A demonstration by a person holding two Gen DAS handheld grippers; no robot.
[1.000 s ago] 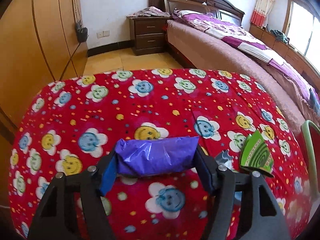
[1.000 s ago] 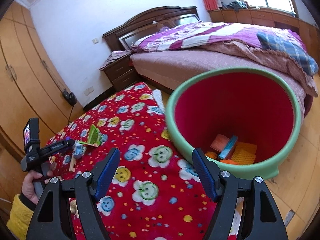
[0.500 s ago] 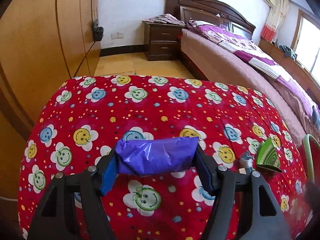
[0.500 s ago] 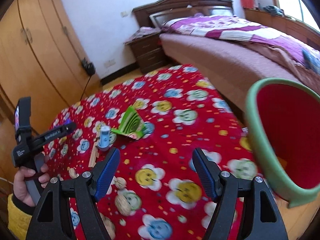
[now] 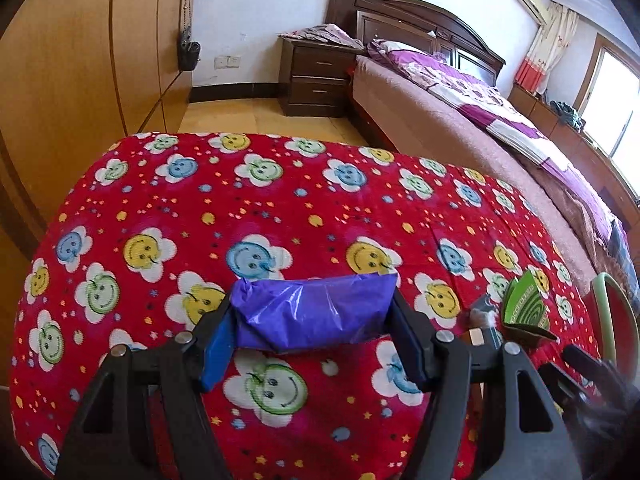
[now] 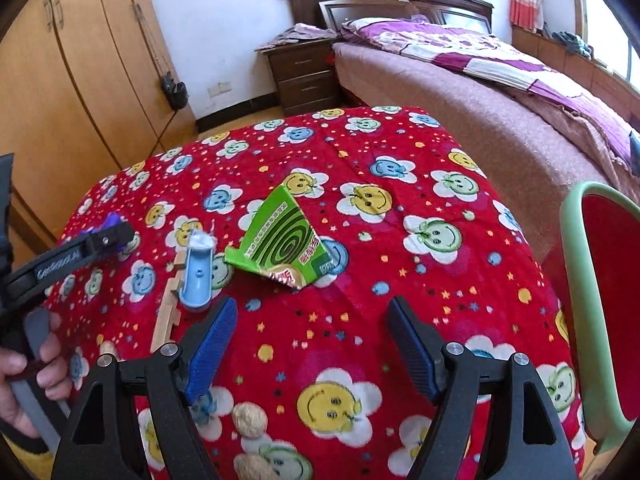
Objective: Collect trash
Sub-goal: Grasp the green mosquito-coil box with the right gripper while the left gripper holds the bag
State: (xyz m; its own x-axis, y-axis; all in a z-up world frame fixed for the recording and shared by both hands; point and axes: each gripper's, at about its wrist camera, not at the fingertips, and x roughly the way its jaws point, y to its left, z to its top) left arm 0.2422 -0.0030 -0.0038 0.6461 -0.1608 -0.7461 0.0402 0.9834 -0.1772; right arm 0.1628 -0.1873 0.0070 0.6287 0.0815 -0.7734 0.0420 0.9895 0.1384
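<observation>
Landmark: the green box (image 6: 280,240), a crumpled carton with a spiral print, lying on the red smiley-flower blanket (image 6: 400,280) that covers the table.

Stuff around it: a light blue tube (image 6: 196,276) sits just left of the green box in the right wrist view, its white end pointing away, and a pale wooden strip (image 6: 168,316) lies right alongside the tube. A couple of walnuts (image 6: 250,420) lie nearer the camera than the box, down by the right tongs. The green-rimmed red bin (image 6: 576,300) stands off the blanket's right edge, well apart from the box.

In the way: pretty much nothing between the right tongs and the green box, just bare blanket.

Left tongs (image 5: 312,328): clamped on a purple plastic bag (image 5: 316,312), a pad pressing on each end. They're left of the green box (image 5: 524,304), held above the blanket.

Right tongs (image 6: 308,340): jaws apart with nothing between them, pointing down at the blanket. The green box is just beyond the tips, a bit left of centre, not touching either pad.

Person: a hand (image 6: 28,364) at the left edge grips the left tongs' handle.
</observation>
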